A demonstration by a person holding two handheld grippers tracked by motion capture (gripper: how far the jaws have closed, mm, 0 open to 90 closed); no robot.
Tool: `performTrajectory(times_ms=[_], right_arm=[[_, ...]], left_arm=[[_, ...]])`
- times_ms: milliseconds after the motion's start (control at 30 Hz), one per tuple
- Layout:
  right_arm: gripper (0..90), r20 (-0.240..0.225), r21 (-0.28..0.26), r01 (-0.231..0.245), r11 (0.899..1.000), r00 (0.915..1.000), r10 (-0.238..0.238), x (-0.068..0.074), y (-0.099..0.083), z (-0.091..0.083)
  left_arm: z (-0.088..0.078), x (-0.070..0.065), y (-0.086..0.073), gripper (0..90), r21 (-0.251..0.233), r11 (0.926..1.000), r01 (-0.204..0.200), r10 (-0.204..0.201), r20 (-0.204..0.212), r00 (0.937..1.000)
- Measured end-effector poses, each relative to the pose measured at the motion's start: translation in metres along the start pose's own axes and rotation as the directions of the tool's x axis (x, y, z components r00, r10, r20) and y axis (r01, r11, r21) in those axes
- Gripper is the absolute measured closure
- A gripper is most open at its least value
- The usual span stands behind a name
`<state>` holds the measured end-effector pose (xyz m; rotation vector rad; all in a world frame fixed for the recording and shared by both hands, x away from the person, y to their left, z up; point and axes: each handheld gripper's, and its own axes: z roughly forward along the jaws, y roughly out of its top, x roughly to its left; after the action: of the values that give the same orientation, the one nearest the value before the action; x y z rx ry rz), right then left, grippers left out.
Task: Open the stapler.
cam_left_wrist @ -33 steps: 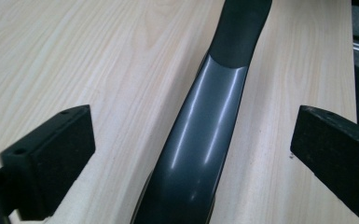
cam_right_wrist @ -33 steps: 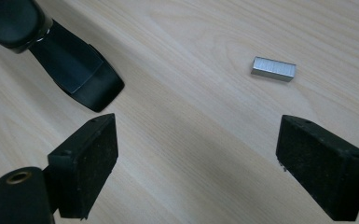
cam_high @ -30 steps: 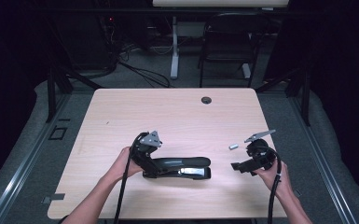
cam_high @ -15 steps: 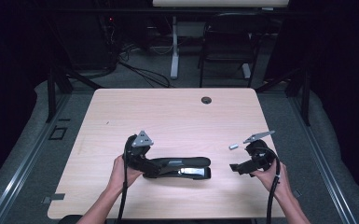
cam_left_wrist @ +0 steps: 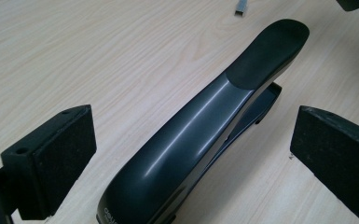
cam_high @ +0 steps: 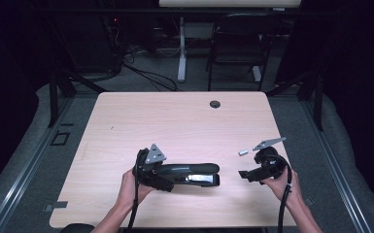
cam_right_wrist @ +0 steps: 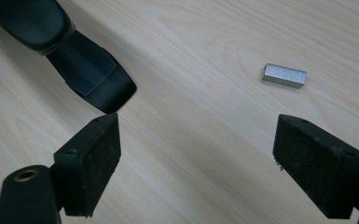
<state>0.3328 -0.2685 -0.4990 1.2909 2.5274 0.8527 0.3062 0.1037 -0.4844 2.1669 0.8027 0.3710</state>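
A black stapler [cam_high: 194,174] lies flat on the wooden table [cam_high: 175,121], its nose pointing right. My left gripper [cam_high: 167,179] is at its rear end. In the left gripper view the stapler [cam_left_wrist: 205,121] runs up between the jaws of my left gripper [cam_left_wrist: 193,144], which is open, both pads clear of it. My right gripper [cam_high: 245,174] sits to the right of the stapler's nose [cam_right_wrist: 74,60]. My right gripper [cam_right_wrist: 205,158] is open. Its jaws have just been closing, with only bare table between them. A small strip of staples [cam_right_wrist: 284,75] lies beyond the right pad.
The strip of staples [cam_high: 243,152] lies near the table's right side, also seen past the stapler's nose as a strip of staples [cam_left_wrist: 240,8]. A round cable hole [cam_high: 215,104] is at the far edge. A desk leg and a chair [cam_high: 233,53] stand behind the table.
My left gripper has shifted a little left and toward the near edge, at the stapler's rear end. The right hand and the stapler have kept still.
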Motion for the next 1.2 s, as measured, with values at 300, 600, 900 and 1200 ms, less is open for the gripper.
performTrajectory(times_ms=[300,600,900,1200], right_arm=[[44.3,0.003,0.008,0.021,1.000,0.9998,-0.021,0.011,-0.002,0.002],[71.7,0.019,-0.008,0.106,0.994,0.9942,-0.106,0.030,0.001,0.004],[88.5,-0.006,0.019,0.174,0.985,0.9848,-0.174,0.047,0.001,0.018],[90.0,-0.023,-0.002,0.229,0.974,0.9733,-0.229,0.066,0.004,0.028]], left_arm=[[-0.004,-0.016,0.006,23.7,-0.049,0.9986,-0.020,0.022,0.027,0.9994],[0.013,-0.043,0.004,41.0,-0.018,0.9948,-0.101,0.102,0.100,0.9898],[0.028,-0.059,-0.002,65.2,0.003,0.9919,-0.127,0.126,0.125,0.9842],[0.050,-0.067,-0.007,90.0,0.034,0.9944,-0.100,0.096,0.096,0.9907]])
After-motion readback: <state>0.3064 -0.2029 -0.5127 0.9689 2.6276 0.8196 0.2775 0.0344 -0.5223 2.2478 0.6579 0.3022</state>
